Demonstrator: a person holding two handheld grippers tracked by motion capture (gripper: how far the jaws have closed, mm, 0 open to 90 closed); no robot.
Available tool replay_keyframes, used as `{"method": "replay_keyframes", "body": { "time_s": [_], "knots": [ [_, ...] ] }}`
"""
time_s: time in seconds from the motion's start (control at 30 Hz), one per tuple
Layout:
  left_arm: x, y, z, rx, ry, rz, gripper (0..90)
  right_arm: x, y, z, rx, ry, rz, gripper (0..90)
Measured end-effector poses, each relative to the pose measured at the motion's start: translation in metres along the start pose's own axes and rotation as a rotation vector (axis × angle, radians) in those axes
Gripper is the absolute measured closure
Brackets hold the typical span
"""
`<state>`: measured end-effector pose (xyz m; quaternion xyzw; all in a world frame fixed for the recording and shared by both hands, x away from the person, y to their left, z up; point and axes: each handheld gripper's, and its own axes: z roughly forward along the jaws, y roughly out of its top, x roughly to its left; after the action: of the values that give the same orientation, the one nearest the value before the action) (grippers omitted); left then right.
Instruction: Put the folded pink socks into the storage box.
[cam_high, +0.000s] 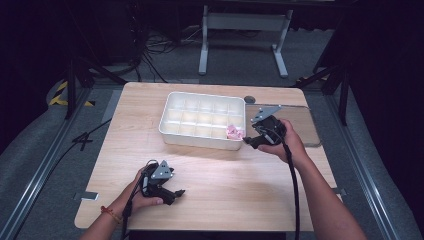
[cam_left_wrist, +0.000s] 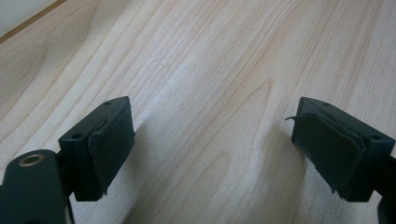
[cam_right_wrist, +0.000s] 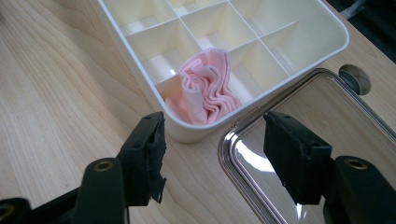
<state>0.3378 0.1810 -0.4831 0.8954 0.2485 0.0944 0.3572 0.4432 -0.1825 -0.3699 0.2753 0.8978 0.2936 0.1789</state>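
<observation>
- High view: the crumpled pink cloth (cam_high: 234, 132) sits in the near right corner compartment of the white plastic divided tray (cam_high: 172, 127) on the pale wooden surface (cam_high: 225, 180).
- Left gripper view: left tongs (cam_left_wrist: 212, 144) released, empty.
- Right gripper view: right tongs (cam_right_wrist: 215, 154) released, empty, just before the cloth (cam_right_wrist: 205, 88).

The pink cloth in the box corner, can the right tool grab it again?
Probably yes. The right tool is open just outside the white box, and the pink cloth sticks up in the nearest compartment with nothing over it.
</observation>
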Motion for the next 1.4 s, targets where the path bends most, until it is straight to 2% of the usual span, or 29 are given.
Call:
{"method": "replay_keyframes", "body": {
  "time_s": [0.33,0.6,1.0,1.33,1.4],
  "knots": [
    [0.000,0.000,0.000,0.000,0.001,0.000,13.2,0.007,-0.013,-0.009,-0.002,-0.005,-0.015,38.6],
    [0.000,0.000,0.000,0.000,0.001,-0.001,13.2,0.010,-0.029,-0.013,-0.006,-0.011,-0.008,38.2],
    [0.000,0.000,0.000,-0.004,0.001,-0.006,13.2,0.020,-0.049,-0.016,0.029,-0.044,-0.036,36.7],
    [0.000,0.000,0.000,-0.001,0.002,-0.003,13.2,0.024,-0.075,-0.018,0.040,-0.044,-0.035,36.2],
    [-0.001,0.000,0.000,-0.004,0.002,-0.007,13.2,0.025,-0.081,-0.018,0.037,-0.058,-0.036,36.2]
  ]
}}
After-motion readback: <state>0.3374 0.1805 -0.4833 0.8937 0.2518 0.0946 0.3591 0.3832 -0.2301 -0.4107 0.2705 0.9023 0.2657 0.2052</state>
